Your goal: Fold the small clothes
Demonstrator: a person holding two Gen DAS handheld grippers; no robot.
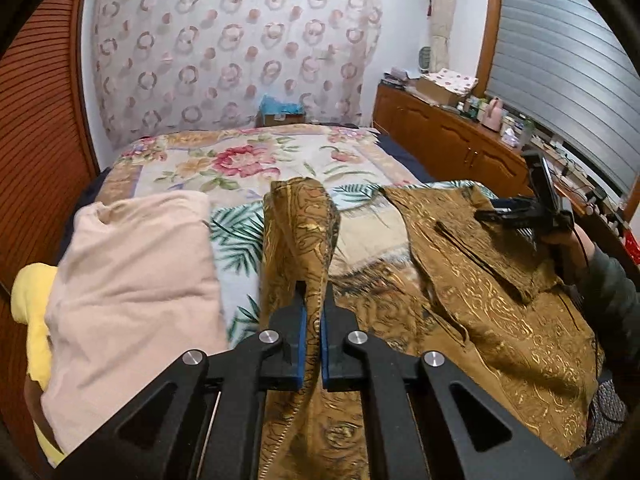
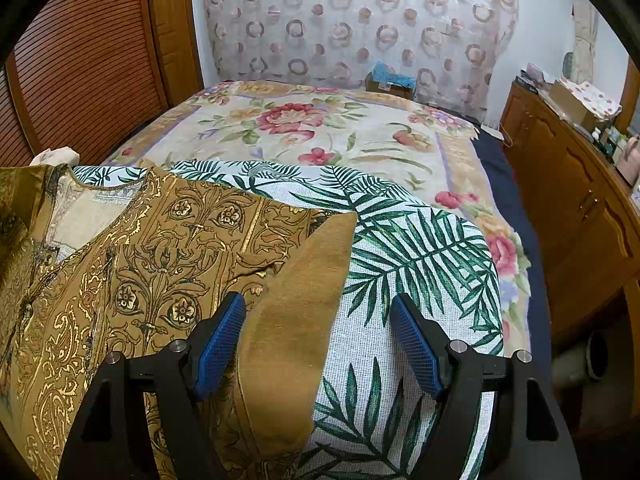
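Both wrist cameras look down close over the bed (image 1: 248,160), sharing the brown garment (image 2: 160,248).

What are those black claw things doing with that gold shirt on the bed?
A person is folding a gold patterned shirt on a leaf-print cloth spread over the bed. The left gripper has its fingers pinched shut on a lifted part of the shirt. The right gripper is open, with the shirt's turned-over edge between its fingers, not squeezed.
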